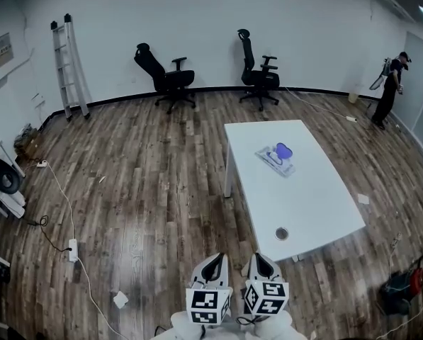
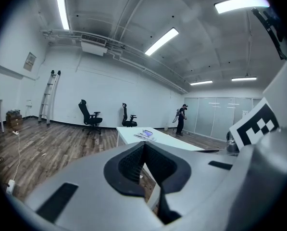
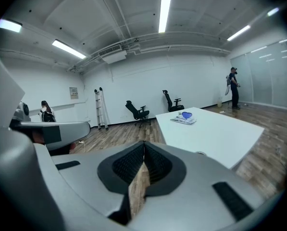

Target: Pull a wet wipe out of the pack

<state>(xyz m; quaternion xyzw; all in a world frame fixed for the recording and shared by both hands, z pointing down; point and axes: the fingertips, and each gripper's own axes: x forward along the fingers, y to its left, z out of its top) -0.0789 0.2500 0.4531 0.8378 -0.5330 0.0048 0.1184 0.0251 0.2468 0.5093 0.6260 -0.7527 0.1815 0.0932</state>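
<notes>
a white table (image 1: pixel 317 197) stands ahead to the right, its near corner close to the right gripper (image 1: pixel 259 257). bare wood floor (image 1: pixel 140 190) opens wide on the left. the wet wipe pack (image 1: pixel 276 157) lies on the table's far half, well apart from both grippers. the left gripper (image 1: pixel 215 258) and right gripper sit side by side, low by the body, jaws pressed together, holding nothing.

Rectangular white table (image 1: pixel 317 204) showing smooth matt top; brown wood-plank floor (image 1: pixel 147 190) gleaming faintly; blue-lidded plastic wipe pack (image 1: pixel 276 157) looking glossy.
</notes>
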